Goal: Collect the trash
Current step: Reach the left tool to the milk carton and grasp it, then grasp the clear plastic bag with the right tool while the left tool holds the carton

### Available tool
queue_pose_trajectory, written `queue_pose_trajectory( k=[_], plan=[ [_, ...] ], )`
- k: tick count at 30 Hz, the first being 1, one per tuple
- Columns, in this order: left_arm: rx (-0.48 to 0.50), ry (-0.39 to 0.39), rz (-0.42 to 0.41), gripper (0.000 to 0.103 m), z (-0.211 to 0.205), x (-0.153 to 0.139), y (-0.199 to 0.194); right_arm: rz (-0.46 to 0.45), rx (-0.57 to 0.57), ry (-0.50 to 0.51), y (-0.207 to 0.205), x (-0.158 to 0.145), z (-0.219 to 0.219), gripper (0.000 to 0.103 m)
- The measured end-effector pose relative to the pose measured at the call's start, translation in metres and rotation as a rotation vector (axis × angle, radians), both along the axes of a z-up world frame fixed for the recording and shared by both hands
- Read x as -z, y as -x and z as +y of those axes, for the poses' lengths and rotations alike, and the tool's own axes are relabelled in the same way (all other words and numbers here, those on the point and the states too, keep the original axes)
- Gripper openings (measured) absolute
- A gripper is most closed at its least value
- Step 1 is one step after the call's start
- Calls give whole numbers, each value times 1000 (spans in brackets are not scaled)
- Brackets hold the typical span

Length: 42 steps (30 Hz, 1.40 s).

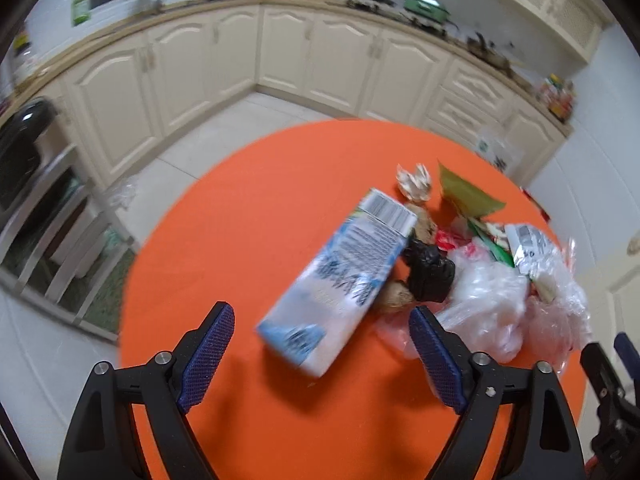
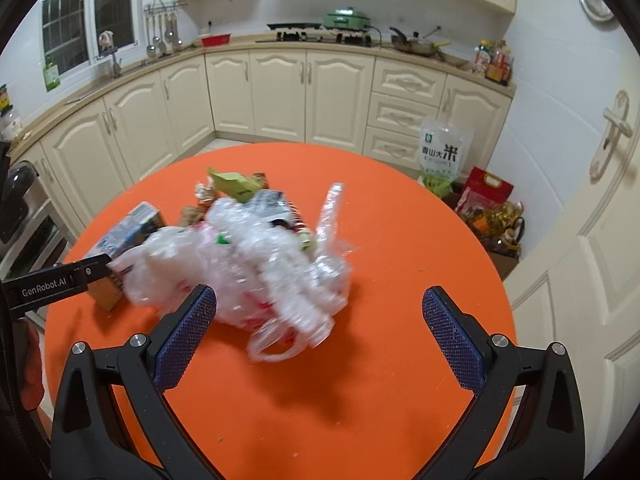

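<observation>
A pile of trash lies on the round orange table (image 1: 240, 240). A blue-white carton (image 1: 340, 276) lies on its side just ahead of my open, empty left gripper (image 1: 320, 328). Next to it are a black crumpled bag (image 1: 430, 272), clear plastic bags (image 1: 492, 304), a green wrapper (image 1: 464, 196) and a crumpled paper (image 1: 414, 182). In the right wrist view my right gripper (image 2: 318, 308) is open and empty, just in front of the clear plastic bags (image 2: 264, 264). The carton (image 2: 128, 236) lies at the pile's left, with the left gripper's finger (image 2: 60, 280) beside it.
Cream kitchen cabinets (image 2: 280, 92) curve round behind the table (image 2: 400, 240). A rice bag (image 2: 442, 156) and red packages (image 2: 486, 196) stand on the floor at the right. A door (image 2: 592, 240) is at the far right. An oven rack (image 1: 40, 220) stands to the left.
</observation>
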<state>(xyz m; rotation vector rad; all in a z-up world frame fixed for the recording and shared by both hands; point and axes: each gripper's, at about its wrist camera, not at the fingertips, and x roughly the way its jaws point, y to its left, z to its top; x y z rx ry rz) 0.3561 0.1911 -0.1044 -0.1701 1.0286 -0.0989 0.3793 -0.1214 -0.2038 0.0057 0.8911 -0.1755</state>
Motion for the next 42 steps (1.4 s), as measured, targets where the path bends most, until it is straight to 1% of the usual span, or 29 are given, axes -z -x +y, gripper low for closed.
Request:
queue_pose_trajectory(
  k=[1, 3, 4, 5, 6, 7, 10, 13, 16, 19, 21, 23, 26, 29, 33, 36, 37, 38, 39, 40, 41, 42],
  plan=[
    [12, -6, 13, 74, -1, 4, -3, 4, -6, -11, -2, 1, -3, 103],
    [25, -22, 44, 59, 0, 13, -11, 11, -12, -32, -4, 4, -8, 103],
    [26, -25, 55, 53, 1, 16, -14, 15, -10, -40, -6, 6, -11, 103],
    [28, -27, 68, 43, 3, 20, -17, 17, -8, -44, -7, 8, -13, 103],
    [35, -29, 78, 37, 3, 23, -20, 20, -6, -47, -8, 9, -15, 103],
    [30, -42, 60, 35, 5, 19, -19, 22, -5, -50, -8, 10, -17, 103],
    [13, -71, 33, 34, 14, 11, -11, 11, 5, -60, -6, 7, -19, 103],
    [-8, -79, 17, 34, 26, 4, 1, -26, 0, -72, 0, -3, -17, 103],
    [-32, -94, -8, 34, 37, -2, 17, -81, -60, -112, 3, -19, -4, 103],
    [-32, -96, -25, 34, 41, -2, 35, -91, -118, -145, -1, -24, 17, 103],
    [-34, -86, -25, 34, 38, 6, 49, -79, -162, -171, -6, -20, 30, 103],
    [-42, -84, -24, 34, 38, 9, 57, -48, -191, -180, -12, -12, 49, 102],
    [-44, -72, -11, 34, 42, 12, 65, -3, -218, -176, -21, 1, 67, 95],
    [-40, -51, -4, 34, 49, 11, 57, 43, -220, -174, -30, 15, 83, 95],
    [-47, -48, -10, 34, 59, 10, 44, 80, -202, -125, -45, 29, 96, 95],
    [-39, -42, -3, 34, 57, 16, 37, 109, -196, -125, -56, 37, 101, 89],
    [-36, -44, -10, 34, 57, 16, 37, 114, -206, -109, -60, 40, 104, 88],
    [-38, -44, -10, 34, 56, 15, 35, 124, -211, -90, -62, 43, 108, 83],
    [-40, -40, -10, 34, 56, 16, 34, 147, -214, -67, -66, 49, 111, 74],
    [-41, -37, -10, 34, 56, 16, 33, 158, -206, -59, -69, 52, 111, 67],
    [-42, -39, -9, 34, 55, 17, 32, 165, -203, -65, -70, 54, 108, 51],
    [-43, -44, -9, 34, 55, 17, 32, 178, -201, -93, -71, 57, 105, 51]
  ],
)
